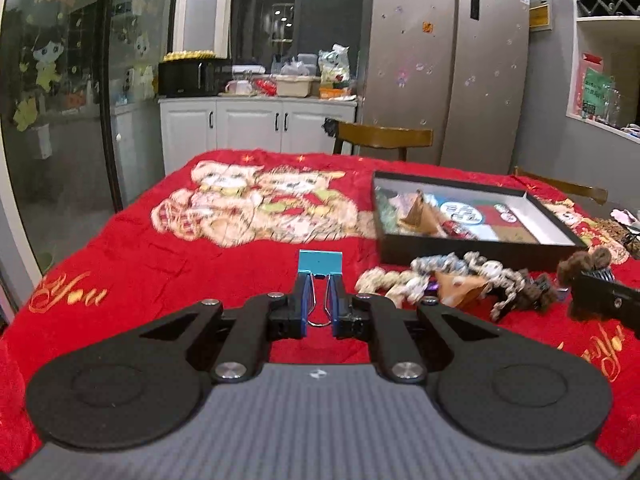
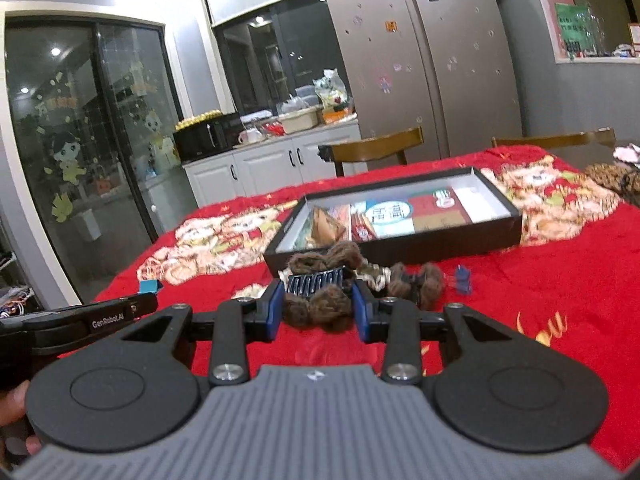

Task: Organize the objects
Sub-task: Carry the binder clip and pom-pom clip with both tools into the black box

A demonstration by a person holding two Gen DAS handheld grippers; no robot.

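Left wrist view gives you the red bear-print cloth (image 1: pixel 160 248) across the whole table, and at 2 o'clock on it the shallow black tray (image 1: pixel 472 256), already holding cards and a brown cone-shaped piece. Just in front of the tray, at 3 o'clock, lies a loose heap: a pale knotted rope piece (image 1: pixel 400 280) and a second furry clip (image 1: pixel 532 292).

Your left gripper (image 1: pixel 320 300) is clenched on the wire handles of the blue binder clip (image 1: pixel 320 261), whose body sticks out past the fingertips, clear of the cloth. Your right gripper (image 2: pixel 318 304) is grasping the brown furry hair claw (image 2: pixel 320 280) across its dark teeth, with the tray straight ahead at 12 o'clock. 1 small blue clip (image 2: pixel 464 280) still sits on the cloth at 2 o'clock in the right wrist view.

Risks, as I judge them:
- The binder clip is pinched only by thin wire, so it could swivel or slip if you tilt the wrist sharply.
- The claw's fur is soft; the pads may be gripping fluff, and a quick swing could shake it loose.
- Both hands heading for 1 tray could collide, or catch its near wall.
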